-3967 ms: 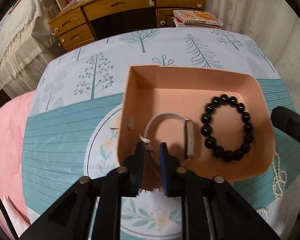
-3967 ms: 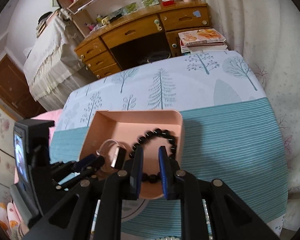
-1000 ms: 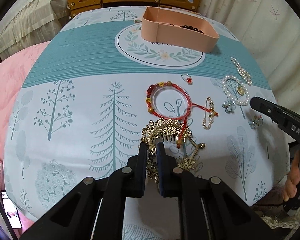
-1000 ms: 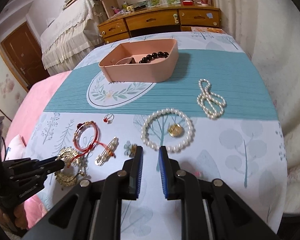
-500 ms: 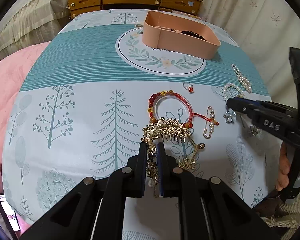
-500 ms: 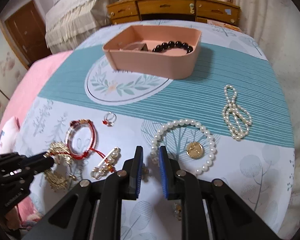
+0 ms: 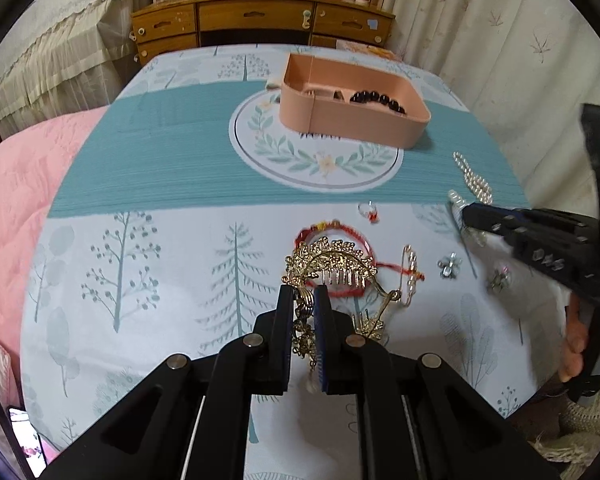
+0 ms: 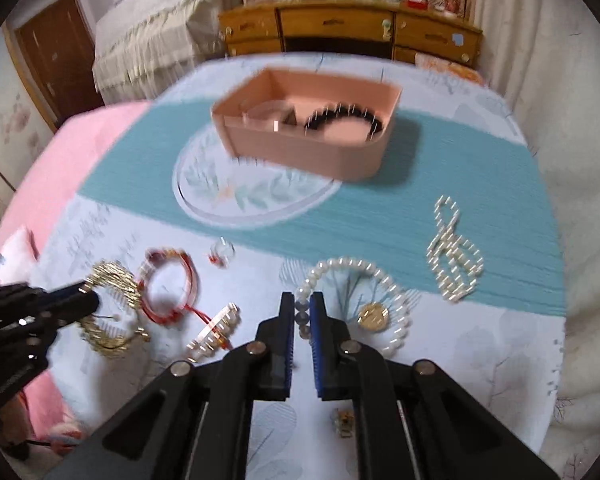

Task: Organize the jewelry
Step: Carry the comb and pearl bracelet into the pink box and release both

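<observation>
- L tool: jaws nearly together, clamped on the gold hair comb. Comb's arch fans out ahead at 12 o'clock, over the red cord bracelet.
- R tool: jaws closing; a small grey-blue flower piece sits between the pads, which look to be pressing on it. View is blurred.
- Pearl bracelet w/ gold pendant lies just at 2 o'clock of the R tool tips.
- Looped pearl strand further out at 2 o'clock, on the teal band of the cloth.
- Pink tray at 12 o'clock, far side of the table; black bead bracelet inside it.
- Small ring btwn tray and red bracelet; pearl pin at 3 o'clock of the comb.
</observation>
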`<control>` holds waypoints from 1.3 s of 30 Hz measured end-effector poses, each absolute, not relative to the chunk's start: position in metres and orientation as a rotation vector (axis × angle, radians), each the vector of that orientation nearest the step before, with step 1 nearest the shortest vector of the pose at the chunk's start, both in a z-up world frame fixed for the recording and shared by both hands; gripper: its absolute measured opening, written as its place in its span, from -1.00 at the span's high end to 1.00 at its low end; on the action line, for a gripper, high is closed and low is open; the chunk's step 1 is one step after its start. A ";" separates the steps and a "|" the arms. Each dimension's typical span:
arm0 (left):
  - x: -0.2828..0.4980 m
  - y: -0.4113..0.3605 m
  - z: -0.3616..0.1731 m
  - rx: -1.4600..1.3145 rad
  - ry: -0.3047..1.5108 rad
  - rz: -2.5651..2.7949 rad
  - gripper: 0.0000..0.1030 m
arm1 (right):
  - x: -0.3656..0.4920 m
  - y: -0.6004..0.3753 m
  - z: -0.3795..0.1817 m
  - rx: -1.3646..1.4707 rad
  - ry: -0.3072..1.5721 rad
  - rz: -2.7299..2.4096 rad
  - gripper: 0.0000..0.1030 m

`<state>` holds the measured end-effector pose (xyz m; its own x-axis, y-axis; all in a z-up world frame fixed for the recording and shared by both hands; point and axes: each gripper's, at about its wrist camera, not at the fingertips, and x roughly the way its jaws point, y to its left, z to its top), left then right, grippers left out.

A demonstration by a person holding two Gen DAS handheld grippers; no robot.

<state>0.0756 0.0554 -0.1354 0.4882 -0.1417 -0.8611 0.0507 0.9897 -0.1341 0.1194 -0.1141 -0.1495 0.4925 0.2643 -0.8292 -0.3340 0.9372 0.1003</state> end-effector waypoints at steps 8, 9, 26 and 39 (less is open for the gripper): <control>0.099 0.057 -0.091 -0.093 0.962 -0.149 0.85 | 0.125 -0.132 -0.073 -0.010 0.827 0.359 0.86; 0.104 0.056 -0.083 -0.083 0.938 -0.147 0.85 | 0.127 -0.132 -0.068 -0.007 0.813 0.356 0.86; 0.247 0.038 -0.067 -0.076 0.891 -0.145 0.85 | 0.232 -0.125 -0.063 0.173 0.735 0.313 0.86; 0.319 0.026 -0.122 -0.088 0.983 -0.137 0.83 | 0.287 -0.105 -0.110 0.135 0.818 0.253 0.84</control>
<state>0.3188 0.0264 -0.1223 0.5468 -0.1553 -0.8227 0.0761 0.9878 -0.1359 0.2871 -0.1054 -0.1104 0.6560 0.2742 -0.7031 -0.1709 0.9614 0.2155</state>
